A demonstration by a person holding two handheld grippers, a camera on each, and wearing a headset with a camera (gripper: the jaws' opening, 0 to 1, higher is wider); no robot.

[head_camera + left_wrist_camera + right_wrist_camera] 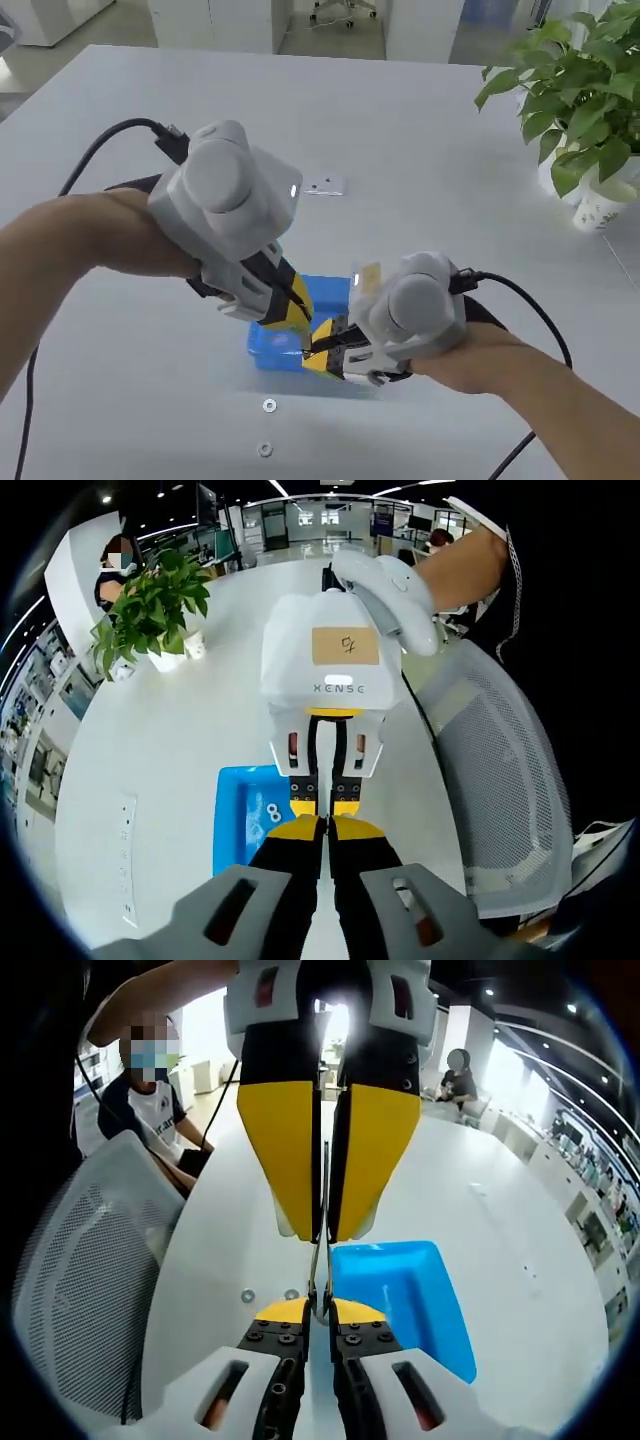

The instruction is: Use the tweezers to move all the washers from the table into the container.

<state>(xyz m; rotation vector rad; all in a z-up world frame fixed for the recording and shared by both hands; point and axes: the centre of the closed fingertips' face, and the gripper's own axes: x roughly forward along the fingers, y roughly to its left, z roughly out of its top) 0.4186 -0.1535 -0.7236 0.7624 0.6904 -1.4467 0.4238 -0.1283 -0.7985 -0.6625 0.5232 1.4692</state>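
Note:
Over the blue container (pixel 322 295) my two grippers meet tip to tip. In the right gripper view the thin metal tweezers (pixel 321 1260) run between both pairs of yellow jaws. My left gripper (pixel 300 318) comes down from the upper left and is shut on the tweezers. The right gripper (pixel 322 352) comes in from the right and is shut on them too. Two washers (pixel 269 405) (pixel 264 449) lie on the white table in front of the container. A few washers (pixel 270 815) lie inside the container (pixel 240 825).
A potted plant (pixel 580 100) stands at the table's far right. A small white strip (pixel 323 186) lies beyond the grippers. A white mesh chair (pixel 500 780) is beside the table. Cables trail from both grippers.

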